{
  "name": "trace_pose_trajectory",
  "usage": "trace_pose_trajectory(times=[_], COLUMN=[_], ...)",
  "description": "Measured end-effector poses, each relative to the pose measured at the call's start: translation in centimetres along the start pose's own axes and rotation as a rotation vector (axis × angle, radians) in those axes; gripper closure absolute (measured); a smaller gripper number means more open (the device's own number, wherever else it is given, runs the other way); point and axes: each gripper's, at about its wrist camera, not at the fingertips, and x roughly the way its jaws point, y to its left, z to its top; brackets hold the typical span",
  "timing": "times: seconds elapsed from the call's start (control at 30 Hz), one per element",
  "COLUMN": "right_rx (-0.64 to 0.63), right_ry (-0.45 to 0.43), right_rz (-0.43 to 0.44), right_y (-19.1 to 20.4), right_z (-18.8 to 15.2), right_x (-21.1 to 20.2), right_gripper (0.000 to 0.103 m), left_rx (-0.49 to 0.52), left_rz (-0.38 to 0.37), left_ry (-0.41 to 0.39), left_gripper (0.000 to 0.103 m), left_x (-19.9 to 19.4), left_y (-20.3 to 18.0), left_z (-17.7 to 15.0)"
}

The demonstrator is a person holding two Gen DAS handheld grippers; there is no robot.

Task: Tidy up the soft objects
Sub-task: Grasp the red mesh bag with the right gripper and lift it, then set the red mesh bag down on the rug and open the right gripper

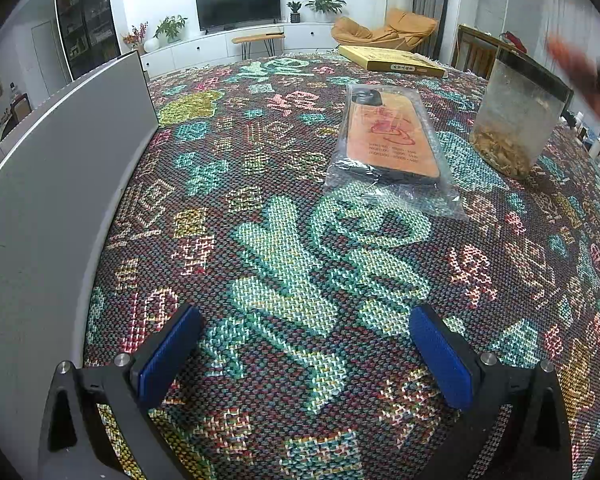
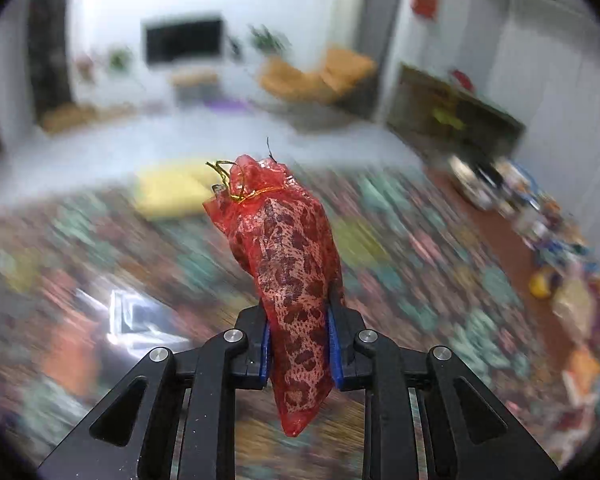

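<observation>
1. Gripping a red organza pouch [image 2: 288, 280], my right gripper [image 2: 298, 344] has both blue pads pressed into its lower half; the tied neck with its gold cord points up and away from the jaws, so the long axis runs forward along the fingers.
2. My left gripper [image 1: 304, 356] hangs with jaws spread wide and nothing between them, low over the woven cloth [image 1: 284, 240].
3. Ahead and slightly right of those open jaws lies a flat plastic-wrapped packet [image 1: 388, 140], long axis running away from me; I judge the left hand is the nearer one to it.
4. Beyond it to the right stands a clear container [image 1: 520, 116] with brown bits at the bottom, and a grey panel [image 1: 60, 184] runs along the left.
5. The right view is smeared with motion blur, so I cannot tell exactly what sits under the pouch.
</observation>
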Motion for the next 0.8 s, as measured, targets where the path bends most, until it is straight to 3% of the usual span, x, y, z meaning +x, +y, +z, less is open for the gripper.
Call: trace_pose_trajectory(times=[0.03,0.1,0.23,0.37,0.5,0.57,0.67,0.8], right_rx=[0.026,0.092,0.17,0.193,0.173,0.138,0.086,0.089], right_ry=[0.038,0.104,0.176,0.048,-0.065,-0.063,0.013,0.075], right_rz=[0.001,0.027,0.158,0.226,0.2,0.164,0.132,0.146], right_y=[-0.6,-1.8,-2.3,-2.8,-4.2,-4.2,-3.6,-3.0], right_z=[-1.1,-3.1,-5.8,-6.0,-6.9,-8.0,-11.9,-16.0], right_x=[1.5,4.3,7.1,4.0,0.1,-0.5,0.7,1.9], right_gripper=[0.079,0.068,0.037,0.031,0.027,0.026,0.026,0.026], left_rx=[0.0,0.0,0.0,0.001,0.001,0.001,0.001,0.001], left_rz=[0.0,0.0,0.0,-0.001,-0.001,-0.001,-0.001,-0.001], left_ry=[0.0,0.0,0.0,0.001,0.001,0.001,0.001,0.001], left_gripper=[0.0,0.0,0.0,0.0,0.0,0.0,0.0,0.0], left_x=[0.0,0.0,0.0,0.0,0.0,0.0,0.0,0.0], left_y=[0.0,0.0,0.0,0.0,0.0,-0.1,-0.1,0.0], left_z=[0.0,0.0,0.0,0.0,0.0,0.0,0.0,0.0])
